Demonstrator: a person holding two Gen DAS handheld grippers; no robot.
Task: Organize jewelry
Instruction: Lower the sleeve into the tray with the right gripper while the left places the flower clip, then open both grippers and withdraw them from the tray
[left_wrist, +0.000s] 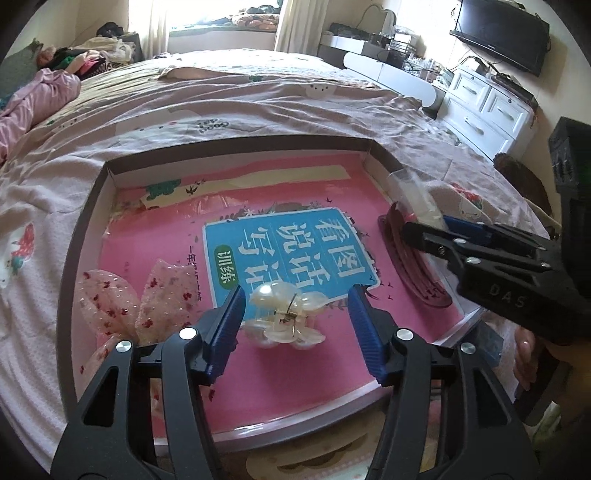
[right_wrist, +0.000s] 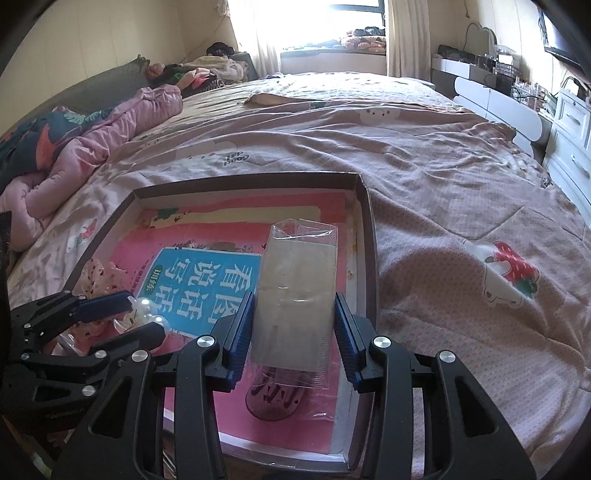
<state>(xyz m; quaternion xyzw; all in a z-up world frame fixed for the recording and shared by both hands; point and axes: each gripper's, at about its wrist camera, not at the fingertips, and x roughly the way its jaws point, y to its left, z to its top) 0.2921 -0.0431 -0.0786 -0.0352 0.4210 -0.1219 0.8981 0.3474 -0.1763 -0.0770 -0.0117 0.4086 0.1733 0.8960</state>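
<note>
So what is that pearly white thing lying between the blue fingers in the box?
It looks like a pearly hair claw clip: glossy, translucent white rounded lobes like shell or plastic, with a small metal spring at its hinge. It lies on the pink book cover inside the shallow box, beside a dotted pink fabric bow. The left gripper straddles it with jaws open, one pad close by on its left, neither pressing it.

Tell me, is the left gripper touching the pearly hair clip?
Apart. The left wrist view shows the left gripper open around the pearly hair clip, with pink book cover visible between each blue pad and the clip.
</note>
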